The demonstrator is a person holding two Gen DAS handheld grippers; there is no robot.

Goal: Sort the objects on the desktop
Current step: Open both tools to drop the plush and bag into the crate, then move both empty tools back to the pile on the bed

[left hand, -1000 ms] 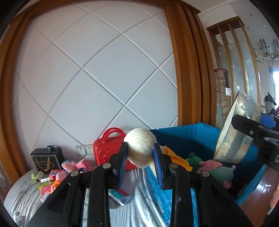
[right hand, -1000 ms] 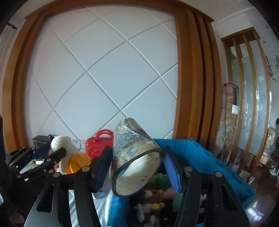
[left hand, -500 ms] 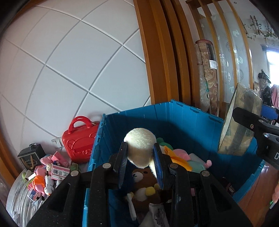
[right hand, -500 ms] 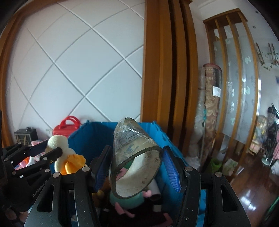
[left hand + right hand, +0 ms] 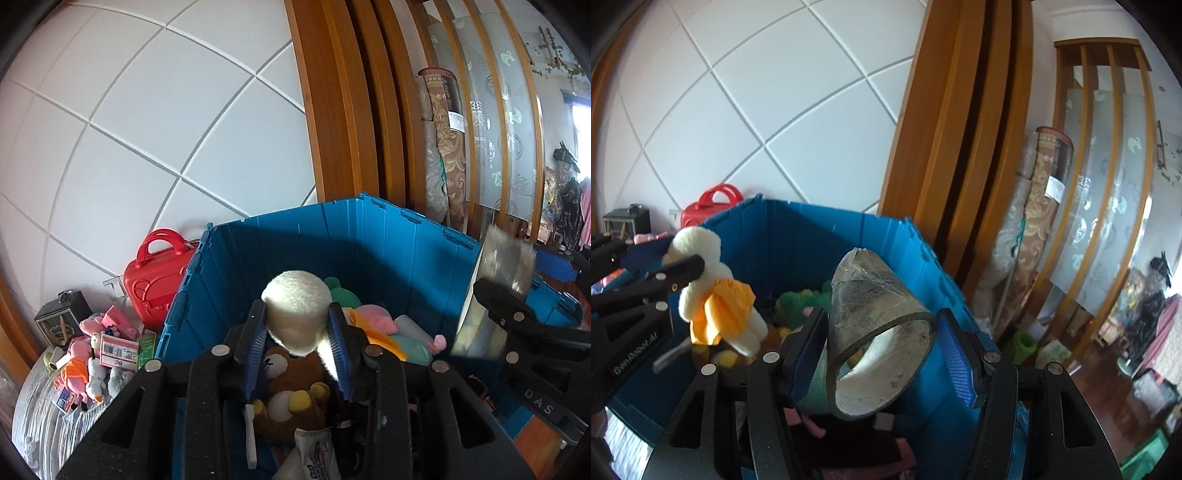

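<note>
My left gripper [image 5: 298, 334] is shut on a cream plush duck [image 5: 297, 306] with an orange bib and holds it above the open blue bin [image 5: 369, 236]. The duck also shows in the right wrist view [image 5: 713, 291]. My right gripper [image 5: 882, 354] is shut on a wide roll of clear packing tape [image 5: 879, 332], held over the bin's [image 5: 820, 236] right part. The tape roll shows at the right of the left wrist view [image 5: 495, 291]. The bin holds several plush toys, among them a brown bear [image 5: 291, 391].
A red toy suitcase [image 5: 155, 273], a black box [image 5: 61, 321] and a heap of small toys and cartons [image 5: 99, 350] lie on the striped surface left of the bin. Wooden wall trim and rolled carpets [image 5: 1034, 229] stand behind the bin at the right.
Both grippers have swung right from the cluttered surface to above the blue bin, still holding the duck and the tape roll. The view now looks down into the bin.
</note>
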